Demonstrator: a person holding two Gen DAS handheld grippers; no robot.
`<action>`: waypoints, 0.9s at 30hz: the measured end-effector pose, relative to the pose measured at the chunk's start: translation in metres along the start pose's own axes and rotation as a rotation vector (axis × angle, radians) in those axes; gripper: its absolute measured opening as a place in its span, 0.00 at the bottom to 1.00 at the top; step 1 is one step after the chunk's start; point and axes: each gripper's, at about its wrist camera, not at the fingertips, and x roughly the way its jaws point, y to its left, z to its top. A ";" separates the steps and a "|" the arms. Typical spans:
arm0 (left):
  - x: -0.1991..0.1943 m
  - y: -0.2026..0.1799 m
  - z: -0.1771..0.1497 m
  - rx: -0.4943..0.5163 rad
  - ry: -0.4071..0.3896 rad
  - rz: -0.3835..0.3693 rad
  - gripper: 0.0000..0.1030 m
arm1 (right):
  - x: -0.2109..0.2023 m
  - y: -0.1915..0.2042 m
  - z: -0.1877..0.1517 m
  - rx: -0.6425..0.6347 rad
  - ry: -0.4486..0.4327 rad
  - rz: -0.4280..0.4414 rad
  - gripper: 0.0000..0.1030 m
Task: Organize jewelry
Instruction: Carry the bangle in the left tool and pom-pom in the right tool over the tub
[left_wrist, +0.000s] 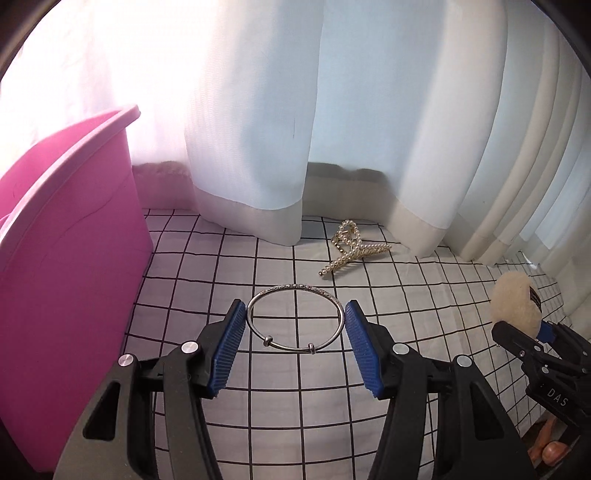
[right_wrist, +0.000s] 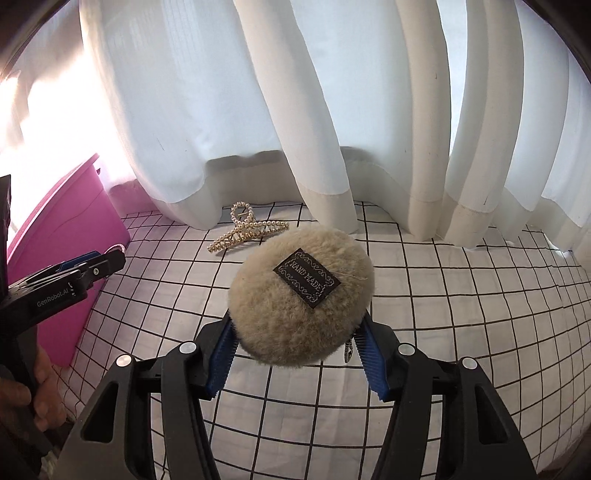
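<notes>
The left tongs (left_wrist: 295, 317) clasp a thin round silver bangle (left_wrist: 295, 319); the right tongs (right_wrist: 295, 332) clasp a fluffy beige oval hair clip (right_wrist: 301, 295); a pearl-studded gold claw clip (left_wrist: 349, 251) lies at twelve o'clock.

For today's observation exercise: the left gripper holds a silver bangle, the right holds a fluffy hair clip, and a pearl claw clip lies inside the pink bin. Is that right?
Not quite. The pearl claw clip lies on the checked cloth by the curtain, outside the pink bin, as the left wrist view shows. The left gripper does hold the silver bangle; the right gripper holds the fluffy hair clip.

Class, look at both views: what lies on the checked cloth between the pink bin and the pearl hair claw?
Nothing: in the right wrist view, bare checked cloth runs from the pink bin to the pearl hair claw.
</notes>
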 end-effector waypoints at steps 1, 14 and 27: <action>-0.010 -0.002 0.002 -0.007 -0.016 0.005 0.52 | -0.007 0.001 0.004 -0.013 -0.012 0.008 0.55; -0.133 0.019 0.016 -0.209 -0.211 0.151 0.53 | -0.054 0.055 0.064 -0.250 -0.114 0.274 0.55; -0.196 0.154 0.009 -0.443 -0.285 0.422 0.53 | -0.051 0.209 0.128 -0.471 -0.171 0.558 0.55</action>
